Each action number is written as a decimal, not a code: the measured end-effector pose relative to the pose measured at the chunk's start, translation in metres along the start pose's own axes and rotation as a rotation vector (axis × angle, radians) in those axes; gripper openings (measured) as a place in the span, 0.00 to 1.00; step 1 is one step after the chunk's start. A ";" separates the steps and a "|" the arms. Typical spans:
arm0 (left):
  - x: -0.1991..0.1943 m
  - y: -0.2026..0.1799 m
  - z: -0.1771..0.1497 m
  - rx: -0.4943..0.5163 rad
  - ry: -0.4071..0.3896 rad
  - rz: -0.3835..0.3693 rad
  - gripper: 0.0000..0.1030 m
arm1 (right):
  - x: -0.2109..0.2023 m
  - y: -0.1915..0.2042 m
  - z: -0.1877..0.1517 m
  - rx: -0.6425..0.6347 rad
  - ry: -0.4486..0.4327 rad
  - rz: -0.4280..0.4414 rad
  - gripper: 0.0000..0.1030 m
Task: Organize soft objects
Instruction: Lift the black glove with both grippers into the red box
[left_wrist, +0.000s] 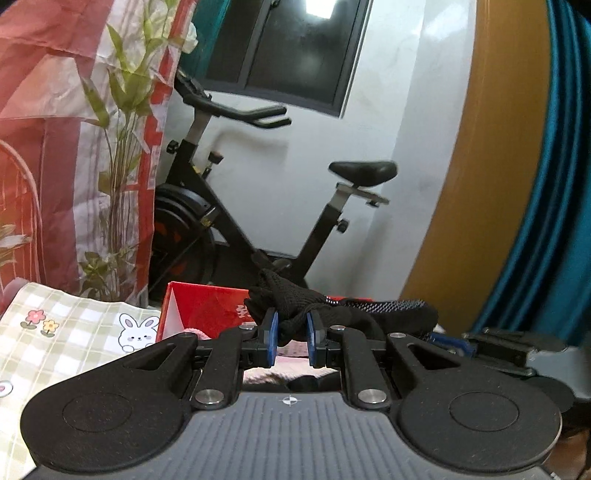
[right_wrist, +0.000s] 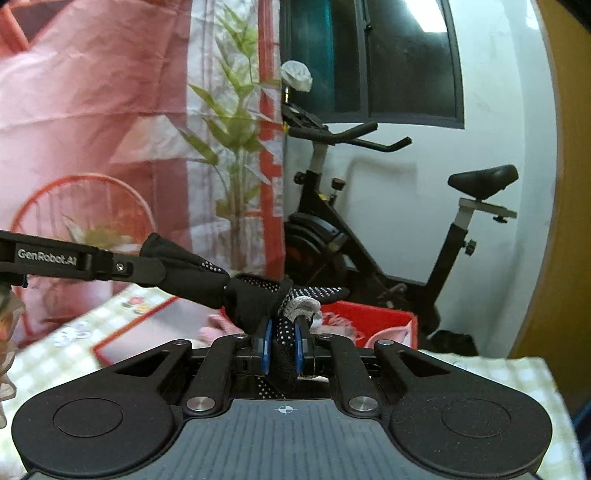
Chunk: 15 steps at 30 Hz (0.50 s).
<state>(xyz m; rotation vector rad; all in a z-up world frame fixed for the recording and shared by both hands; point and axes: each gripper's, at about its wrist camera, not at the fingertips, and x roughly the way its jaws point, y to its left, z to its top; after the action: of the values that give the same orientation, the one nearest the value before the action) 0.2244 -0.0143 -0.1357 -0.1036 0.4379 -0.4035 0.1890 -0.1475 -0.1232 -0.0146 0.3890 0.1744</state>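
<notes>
Left tongs pinching one end of a black dotted glove, right tongs pinching its other end, glove stretched between them above an open red box, checked counter below

a home, a lived-in room: exercise bike by a white wall, dark window, floral curtain, bunny-print checked cloth on the table

An exercise bike stands behind the box on the table.
</notes>
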 end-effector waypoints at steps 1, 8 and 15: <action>0.011 0.000 0.000 0.002 0.018 0.013 0.16 | 0.008 -0.001 0.001 -0.009 0.004 -0.014 0.11; 0.058 0.015 -0.008 0.009 0.144 0.084 0.17 | 0.065 -0.006 -0.012 -0.039 0.110 -0.049 0.11; 0.070 0.021 -0.019 0.094 0.203 0.136 0.26 | 0.079 -0.005 -0.028 -0.028 0.164 -0.045 0.21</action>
<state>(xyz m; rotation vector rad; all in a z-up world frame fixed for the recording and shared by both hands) 0.2814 -0.0228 -0.1845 0.0594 0.6212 -0.3010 0.2516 -0.1408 -0.1796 -0.0658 0.5497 0.1345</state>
